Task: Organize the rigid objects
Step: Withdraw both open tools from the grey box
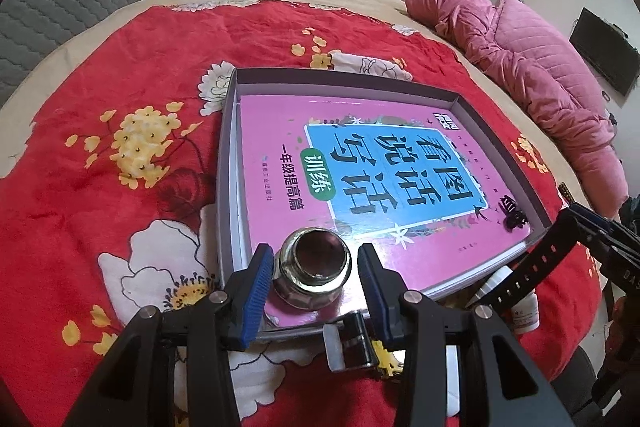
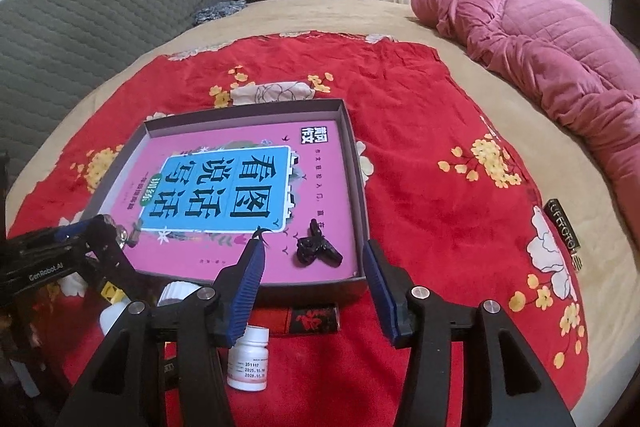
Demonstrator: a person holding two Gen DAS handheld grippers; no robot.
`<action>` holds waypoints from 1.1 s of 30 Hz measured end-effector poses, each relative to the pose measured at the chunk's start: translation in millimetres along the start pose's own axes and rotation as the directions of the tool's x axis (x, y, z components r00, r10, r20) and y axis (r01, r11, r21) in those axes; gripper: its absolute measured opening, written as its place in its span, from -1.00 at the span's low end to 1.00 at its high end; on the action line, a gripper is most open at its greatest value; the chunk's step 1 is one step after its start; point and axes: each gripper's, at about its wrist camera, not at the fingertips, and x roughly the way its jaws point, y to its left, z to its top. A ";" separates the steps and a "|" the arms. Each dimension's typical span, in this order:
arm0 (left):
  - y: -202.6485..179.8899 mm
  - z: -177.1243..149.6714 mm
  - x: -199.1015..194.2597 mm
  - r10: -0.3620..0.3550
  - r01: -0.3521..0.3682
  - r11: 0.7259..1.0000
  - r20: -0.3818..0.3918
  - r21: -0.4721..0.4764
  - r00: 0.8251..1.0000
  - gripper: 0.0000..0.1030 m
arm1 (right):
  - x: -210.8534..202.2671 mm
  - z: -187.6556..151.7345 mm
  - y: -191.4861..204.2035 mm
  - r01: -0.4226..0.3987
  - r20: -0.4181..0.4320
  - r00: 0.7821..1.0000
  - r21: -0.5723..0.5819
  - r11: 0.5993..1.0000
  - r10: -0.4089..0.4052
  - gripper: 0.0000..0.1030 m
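Observation:
A shallow grey box point(image 1: 228, 147) point(image 2: 358, 167) lies on the red flowered blanket with a pink book point(image 1: 360, 163) point(image 2: 224, 179) inside. A small glass jar point(image 1: 314, 273) stands on the book's near corner. My left gripper point(image 1: 312, 283) is open, its blue pads on either side of the jar with small gaps. A black hair clip point(image 2: 316, 249) lies on the book. My right gripper point(image 2: 314, 267) is open and empty over the box's near edge, just in front of the clip.
In front of the box lie a white pill bottle point(image 2: 248, 359), a second white bottle point(image 2: 114, 315), a dark red patterned case point(image 2: 312, 317), a metal lighter point(image 1: 352, 343) and a black watch strap point(image 1: 524, 267). A pink quilt point(image 2: 540, 47) lies at the right; a grey headboard point(image 2: 80, 19) at the left.

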 end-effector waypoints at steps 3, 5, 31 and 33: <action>1.6 -1.1 -3.8 -0.012 0.012 1.000 0.006 -0.011 1.000 -0.16 | -1.1 -1.7 -0.6 -0.008 -0.003 1.000 0.007 1.000 0.008 0.03; 2.7 -1.7 -7.1 -0.016 0.017 1.000 0.013 -0.014 1.000 -0.16 | -2.5 -3.2 -0.5 -0.011 -0.001 1.000 0.005 1.000 0.011 0.04; 11.0 -6.6 -42.8 0.026 -0.022 0.999 0.089 -0.043 0.996 -0.09 | -24.8 -11.0 -9.5 -0.024 0.047 0.999 0.031 0.999 0.022 0.14; 9.5 -7.4 -45.7 0.029 -0.026 0.999 0.095 -0.042 0.995 -0.09 | -27.1 -12.2 -8.8 -0.029 0.053 0.998 0.034 0.999 0.028 0.15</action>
